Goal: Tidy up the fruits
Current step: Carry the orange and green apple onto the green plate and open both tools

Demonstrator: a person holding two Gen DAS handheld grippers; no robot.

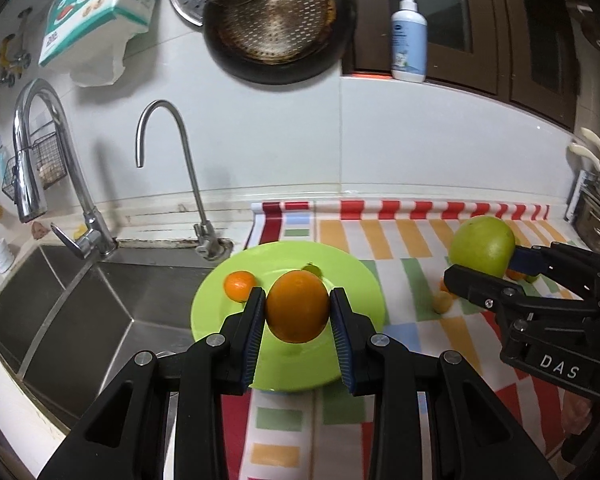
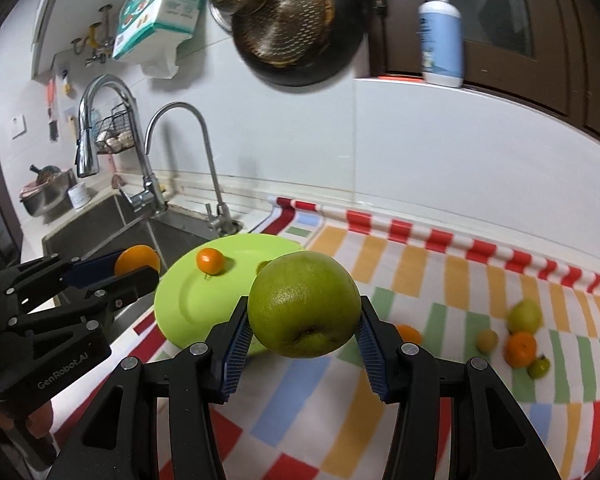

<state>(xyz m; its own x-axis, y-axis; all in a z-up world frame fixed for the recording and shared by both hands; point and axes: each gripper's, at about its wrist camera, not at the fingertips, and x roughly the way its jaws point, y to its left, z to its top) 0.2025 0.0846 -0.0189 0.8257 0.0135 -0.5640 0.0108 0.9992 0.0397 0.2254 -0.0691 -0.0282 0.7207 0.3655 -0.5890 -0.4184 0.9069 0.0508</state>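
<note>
My left gripper (image 1: 298,304) is shut on an orange (image 1: 297,307) and holds it above a lime-green plate (image 1: 356,284). A small tangerine (image 1: 240,286) and a small green fruit (image 1: 312,269) lie on the plate. My right gripper (image 2: 304,312) is shut on a big green apple (image 2: 304,304), held above the colourful cloth to the right of the plate (image 2: 188,300). The apple (image 1: 482,246) and right gripper (image 1: 484,264) also show in the left wrist view. The left gripper (image 2: 138,266) with its orange (image 2: 136,260) shows in the right wrist view.
Several small loose fruits (image 2: 520,344) lie on the striped cloth (image 2: 420,280) at the right. A steel sink (image 1: 60,312) with two taps (image 1: 168,168) lies left of the plate. A pan (image 1: 276,24) hangs on the wall, and a soap bottle (image 1: 409,36) stands on the sill.
</note>
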